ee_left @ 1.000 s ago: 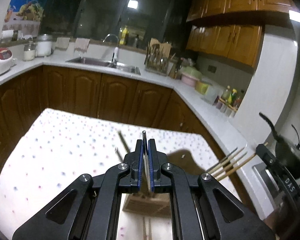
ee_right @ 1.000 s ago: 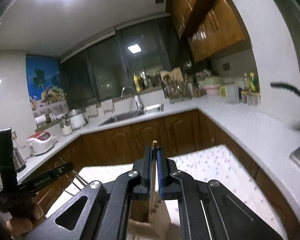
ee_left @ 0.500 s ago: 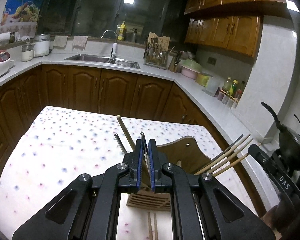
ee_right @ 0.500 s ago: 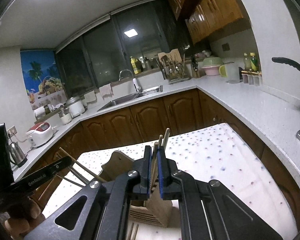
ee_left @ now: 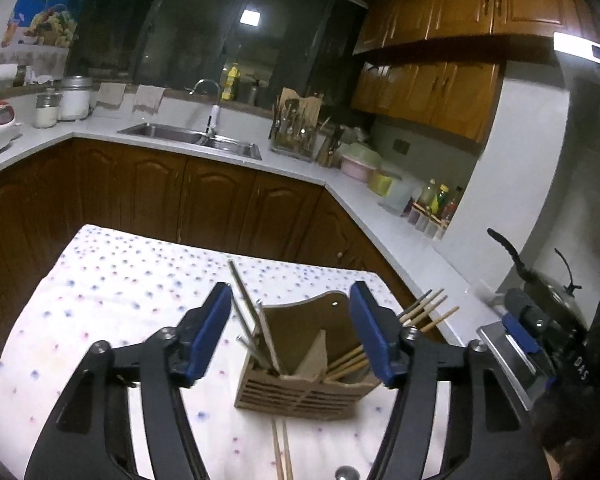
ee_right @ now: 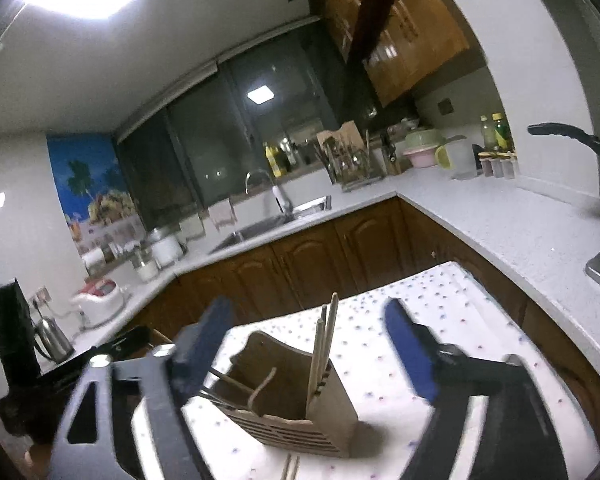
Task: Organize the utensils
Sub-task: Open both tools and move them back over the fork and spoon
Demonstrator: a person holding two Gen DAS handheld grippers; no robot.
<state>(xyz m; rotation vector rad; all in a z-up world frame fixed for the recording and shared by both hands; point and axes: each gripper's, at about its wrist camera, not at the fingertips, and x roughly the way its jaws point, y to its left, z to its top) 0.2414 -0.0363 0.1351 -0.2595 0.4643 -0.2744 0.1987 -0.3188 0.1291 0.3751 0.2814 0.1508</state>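
Note:
A wooden slatted utensil holder stands on the dotted tablecloth. Grey metal chopsticks lean out of its left compartment. Wooden chopsticks lean out of its right side. My left gripper is open and empty above the holder. In the right wrist view my right gripper is open and empty over the same holder, where wooden chopsticks stand upright. Two more wooden chopsticks lie on the cloth in front of the holder.
The other gripper shows at the right of the left wrist view. White counters with a sink, a dish rack and bottles run behind and to the right. A black kettle stands at far right.
Both grippers have opened. The metal chopsticks left my left gripper and the wooden ones left my right gripper; both sets now stand in the holder. Both views tilted down toward the holder.

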